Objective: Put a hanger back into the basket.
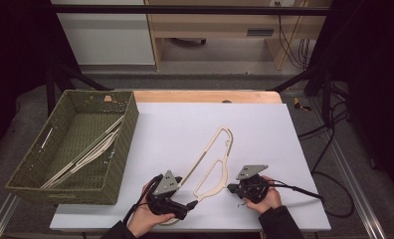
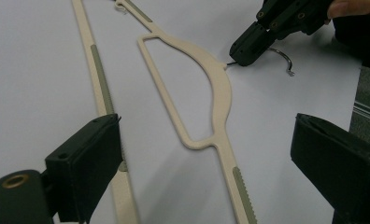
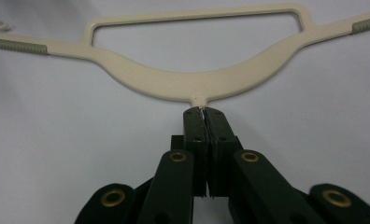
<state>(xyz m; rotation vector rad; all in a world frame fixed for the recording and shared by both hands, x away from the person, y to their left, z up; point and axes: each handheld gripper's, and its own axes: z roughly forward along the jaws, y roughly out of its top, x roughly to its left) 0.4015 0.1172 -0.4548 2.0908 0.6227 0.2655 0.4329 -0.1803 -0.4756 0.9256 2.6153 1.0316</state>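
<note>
Lying flat on the white table sheet (image 1: 264, 129), a cream plastic clothes hanger with grey-green ribbed grip strips (image 1: 211, 164) is seen between the two hand-held grippers, near the front edge of the sheet. Its thin metal wire hook (image 2: 282, 57) is seen pointing toward the person's right side. The right gripper (image 3: 205, 113) is closed tight, its two black jaws pressed together on the base of that wire hook, right where the wire leaves the small stub at the middle of the hanger's curved top bar; in the left gripper view the curled end of the wire is seen sticking out behind those jaws. No earlier picture is given, so only the closed grip is told.

The left gripper (image 2: 206, 158) is held wide open, with nothing clamped between its jaws. One shoulder arm of the hanger is seen running between them, and the long straight bottom bar passes just by the jaw seen at the left of that view; no pad is seen pressing on the hanger.

A woven olive-green rectangular basket (image 1: 120, 164) stands at the left edge of the sheet, well apart from the grippers, and several more cream hangers (image 1: 93, 152) are seen lying in it.
</note>
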